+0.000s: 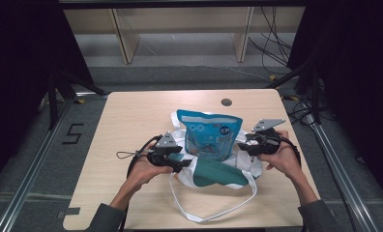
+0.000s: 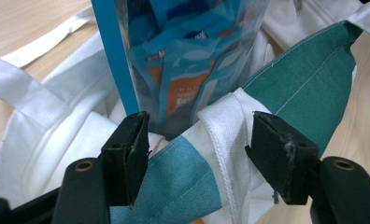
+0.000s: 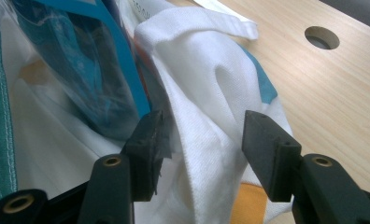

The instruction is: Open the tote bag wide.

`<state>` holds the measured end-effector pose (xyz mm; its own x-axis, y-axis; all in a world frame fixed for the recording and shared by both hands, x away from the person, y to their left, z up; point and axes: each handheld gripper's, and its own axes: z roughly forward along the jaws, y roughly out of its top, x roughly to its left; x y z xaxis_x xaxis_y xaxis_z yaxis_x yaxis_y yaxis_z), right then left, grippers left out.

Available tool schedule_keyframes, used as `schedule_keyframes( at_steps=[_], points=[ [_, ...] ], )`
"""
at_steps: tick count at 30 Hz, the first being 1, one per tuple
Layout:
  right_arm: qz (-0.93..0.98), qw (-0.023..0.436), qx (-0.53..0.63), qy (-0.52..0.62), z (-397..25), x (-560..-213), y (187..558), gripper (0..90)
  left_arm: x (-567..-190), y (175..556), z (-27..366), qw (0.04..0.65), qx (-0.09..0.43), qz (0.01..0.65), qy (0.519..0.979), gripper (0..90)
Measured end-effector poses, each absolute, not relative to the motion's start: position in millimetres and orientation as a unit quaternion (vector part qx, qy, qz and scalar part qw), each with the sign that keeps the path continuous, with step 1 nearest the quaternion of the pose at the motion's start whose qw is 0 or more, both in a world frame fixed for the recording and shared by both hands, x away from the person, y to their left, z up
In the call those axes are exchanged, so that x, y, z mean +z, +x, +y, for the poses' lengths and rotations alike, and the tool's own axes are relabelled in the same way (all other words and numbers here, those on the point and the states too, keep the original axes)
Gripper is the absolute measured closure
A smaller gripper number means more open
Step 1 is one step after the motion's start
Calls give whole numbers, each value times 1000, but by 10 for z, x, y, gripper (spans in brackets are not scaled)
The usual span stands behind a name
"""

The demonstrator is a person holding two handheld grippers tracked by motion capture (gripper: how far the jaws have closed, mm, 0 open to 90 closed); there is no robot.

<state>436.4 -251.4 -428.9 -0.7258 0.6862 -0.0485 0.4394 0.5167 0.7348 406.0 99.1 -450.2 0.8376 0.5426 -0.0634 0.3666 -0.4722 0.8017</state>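
**Blue snack pack standing in a cloth bag, tongs at both sides**

The left tongs (image 1: 180, 162) sit at the left edge of the cloth bag (image 1: 218, 175), which lies on the tabletop (image 1: 126, 121). In the left gripper view these tongs (image 2: 197, 140) are released, the 2 jaws standing apart with a fold of the bag's white hem and its teal stripe between them; whether either jaw touches the cloth cannot be told. Just beyond the jaws stands the blue snack pack (image 2: 183, 60), upright inside the bag's mouth.

Between the 2 tongs, in the high view, the snack pack (image 1: 210, 135) rises out of the bag, with the bag's white handle loop (image 1: 213, 212) trailing toward the person.

The right tongs (image 1: 243, 147) are at the bag's right edge. In the right gripper view they (image 3: 202, 135) are also released, jaws apart around a bunched fold of the white bag cloth (image 3: 206, 93). The snack pack (image 3: 80, 65) lies just left of that fold, and a round hole (image 3: 321, 37) in the tabletop shows to the far right.
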Motion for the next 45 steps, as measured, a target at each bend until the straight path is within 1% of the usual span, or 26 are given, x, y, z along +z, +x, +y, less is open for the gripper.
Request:
schedule_keyframes(
  at_steps=[1,4,6,8,9,10,12,13,14,15,17,19,20,21,22,23,24,27,29,31,35,38,40,42,44,45],
  points=[
    [854,165,363,333,-2509,-4292,4358,498,-4530,4045,981,439,95,281,848,368],
    [861,156,353,332,-2534,-4286,4378,498,-4610,4035,953,424,93,269,860,396],
    [852,165,364,339,-2524,-4316,4377,504,-4662,4032,926,411,100,255,870,473],
    [858,154,353,341,-2549,-4289,4384,512,-4732,4030,910,402,99,246,877,562],
    [854,156,354,347,-2543,-4301,4390,512,-4769,4022,896,396,99,239,881,630],
    [858,152,350,345,-2545,-4302,4394,512,-4791,4012,886,378,108,232,890,664],
    [854,163,351,348,-2525,-4343,4418,512,-4801,3989,849,363,123,218,898,795],
    [859,152,338,354,-2519,-4334,4422,517,-4790,3975,835,361,124,213,899,796],
    [855,165,345,349,-2508,-4359,4459,545,-4781,3960,820,363,125,209,899,798],
    [856,164,341,351,-2500,-4354,4477,593,-4770,3950,814,360,127,204,902,800],
    [864,192,330,329,-2474,-4351,4521,746,-4765,3942,814,355,130,199,904,801],
    [862,226,323,319,-2477,-4287,4558,846,-4781,3932,827,350,133,193,907,805],
    [848,245,336,329,-2493,-4235,4595,878,-4794,3915,842,341,131,189,911,806],
    [831,265,349,344,-2523,-4168,4659,879,-4819,3891,852,336,129,185,915,808],
    [821,266,356,357,-2540,-4128,4712,880,-4853,3868,856,339,127,187,914,808],
    [822,267,353,359,-2557,-4115,4761,880,-4889,3861,887,324,124,180,920,809],
    [816,273,355,367,-2560,-4147,4832,880,-4945,3841,899,335,112,191,916,813],
    [828,251,318,387,-2522,-4409,4992,881,-4982,3837,916,346,102,200,911,814],
    [847,237,279,386,-2506,-4656,5069,881,-4979,3843,904,335,110,196,915,813],
    [851,230,268,390,-2511,-4803,5092,881,-4979,3808,883,334,117,195,915,813],
    [846,221,282,394,-2566,-4829,5083,873,-4954,3821,896,333,117,204,913,800],
    [838,227,290,401,-2567,-4728,5044,795,-4833,3812,905,339,122,196,912,744],
    [827,229,309,410,-2583,-4606,5002,710,-4707,3806,919,380,105,208,895,653],
    [820,227,327,412,-2607,-4456,4927,634,-4549,3794,964,398,106,207,887,608],
    [812,239,357,396,-2628,-4301,4825,609,-4402,3809,1030,411,124,214,877,568],
    [808,234,371,393,-2628,-4213,4740,599,-4342,3830,1069,418,132,226,870,564]
  ],
)
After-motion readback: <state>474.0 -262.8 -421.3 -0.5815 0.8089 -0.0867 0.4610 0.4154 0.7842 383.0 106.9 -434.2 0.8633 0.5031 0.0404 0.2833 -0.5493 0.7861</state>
